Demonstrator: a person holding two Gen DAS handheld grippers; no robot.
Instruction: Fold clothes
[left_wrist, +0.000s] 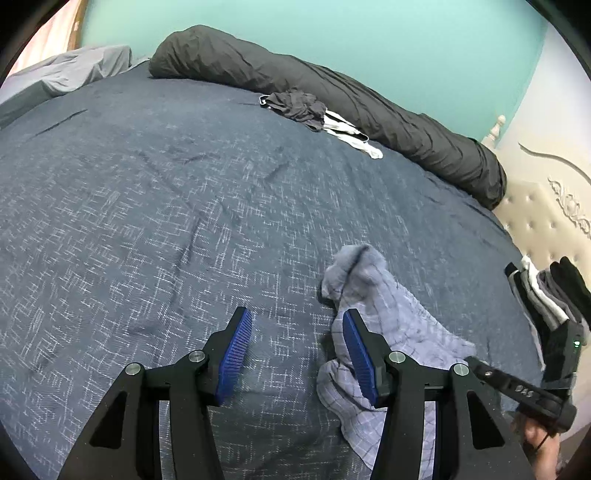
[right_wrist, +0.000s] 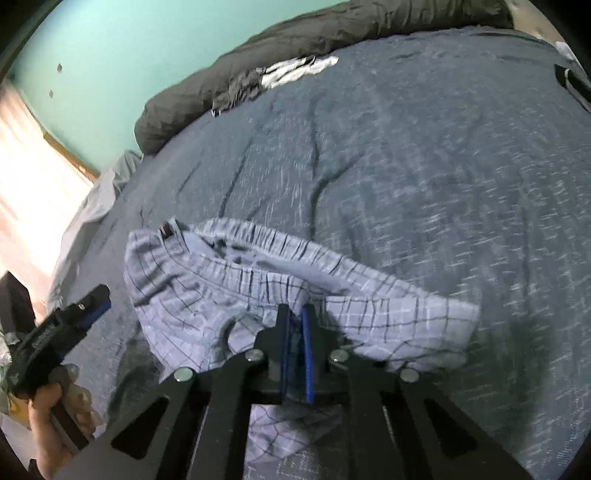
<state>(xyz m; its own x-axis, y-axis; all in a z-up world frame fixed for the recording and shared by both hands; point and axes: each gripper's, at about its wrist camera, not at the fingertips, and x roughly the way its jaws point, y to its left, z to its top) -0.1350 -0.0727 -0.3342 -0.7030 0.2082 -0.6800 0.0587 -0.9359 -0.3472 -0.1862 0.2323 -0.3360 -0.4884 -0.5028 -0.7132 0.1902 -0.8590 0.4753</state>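
Note:
Light blue plaid boxer shorts (right_wrist: 258, 280) lie crumpled on the dark blue bedspread (left_wrist: 147, 203), waistband facing away in the right wrist view. My right gripper (right_wrist: 296, 312) is shut on a fold of the shorts near their lower middle, with cloth bunched between the blue pads. In the left wrist view the same shorts (left_wrist: 388, 295) lie to the right. My left gripper (left_wrist: 295, 317) stands open just left of them, with only bedspread between its pads. Its right finger (left_wrist: 356, 343) overlaps the cloth's edge. The right gripper (left_wrist: 476, 363) shows at the shorts' far right.
A rolled dark grey duvet (left_wrist: 332, 92) runs along the bed's far side, with a dark garment (left_wrist: 295, 107) and a white-grey one (left_wrist: 354, 136) beside it. Folded dark clothes (left_wrist: 546, 295) are stacked by the cream headboard (left_wrist: 535, 210). A hand (right_wrist: 48, 417) holds the left gripper (right_wrist: 98, 295).

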